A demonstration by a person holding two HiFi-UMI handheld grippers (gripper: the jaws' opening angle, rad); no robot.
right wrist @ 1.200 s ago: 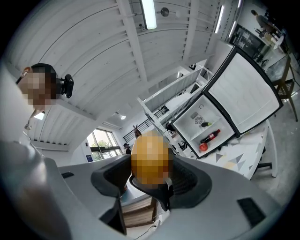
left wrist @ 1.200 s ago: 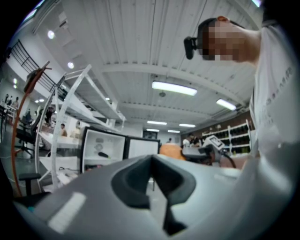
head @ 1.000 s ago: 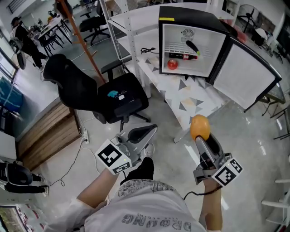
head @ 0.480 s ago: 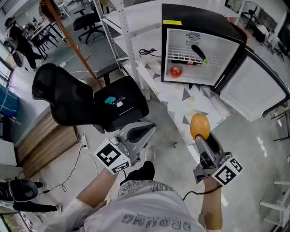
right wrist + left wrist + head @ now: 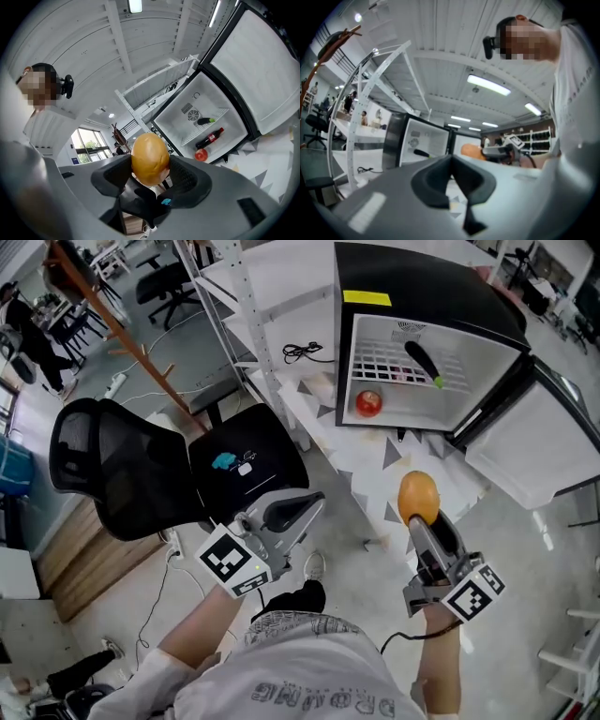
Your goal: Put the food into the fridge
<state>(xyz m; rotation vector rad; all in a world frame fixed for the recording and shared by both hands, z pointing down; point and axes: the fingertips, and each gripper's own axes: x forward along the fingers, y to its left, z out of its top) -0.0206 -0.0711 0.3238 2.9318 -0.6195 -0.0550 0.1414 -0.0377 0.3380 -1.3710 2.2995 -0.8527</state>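
A red round fruit (image 5: pixel 368 402) already sits in the open black fridge (image 5: pixel 422 282). Fingers of the right gripper (image 5: pixel 150 174) grasp an orange round fruit (image 5: pixel 150 157) short of it, while the left gripper (image 5: pixel 451 174) is clenched, empty.

Both forearms reach forward, left tool (image 5: pixel 309 505) with jaws together, right tool (image 5: pixel 419 519) clamping round orange food (image 5: pixel 417 495).

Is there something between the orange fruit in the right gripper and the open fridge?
Nothing visible does. The orange fruit in the right gripper faces the fridge, whose door stands wide open. A tomato lies on its floor, at the left.
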